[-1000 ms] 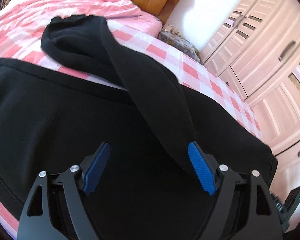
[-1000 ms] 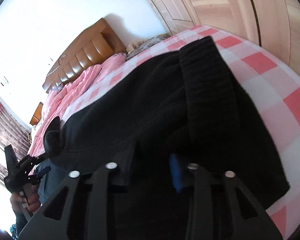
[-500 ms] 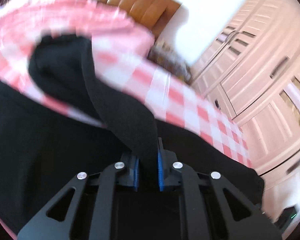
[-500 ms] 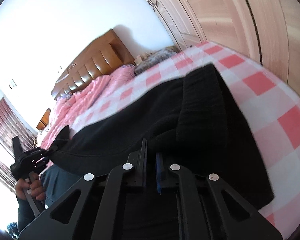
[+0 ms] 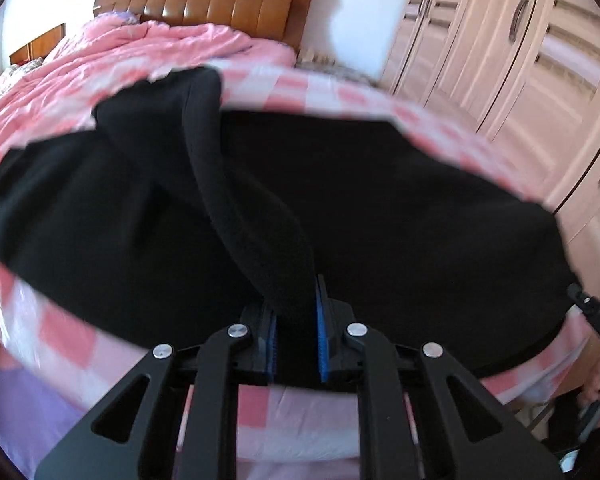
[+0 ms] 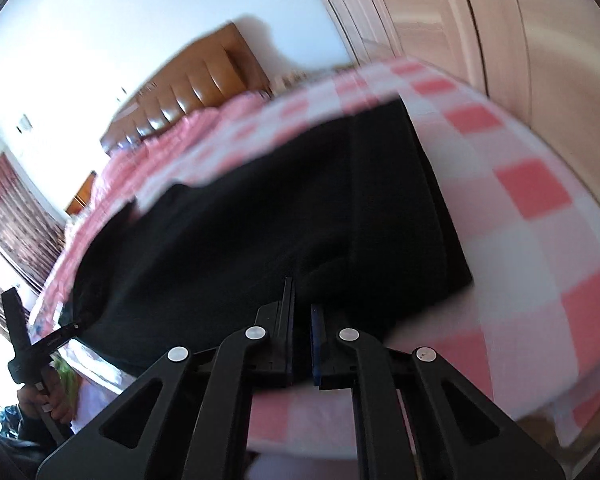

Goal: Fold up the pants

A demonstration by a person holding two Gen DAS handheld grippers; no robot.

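Both of my grippers are clamped on the black pants, which lie spread across the checked bed.

Landmark is the wooden headboard (image 5: 204,12). The pants (image 5: 380,208) lie on the pink-and-white checked sheet (image 5: 60,328) at the near end of the bed, well apart from the headboard, the pink quilt (image 5: 140,52) between them. My left gripper (image 5: 296,334) has its blue pads pinched on a raised strip of the pants; jaws nearly together. My right gripper (image 6: 302,344) is closed on the near edge of the black fabric. A pale wardrobe (image 5: 520,52) stands right of the headboard.
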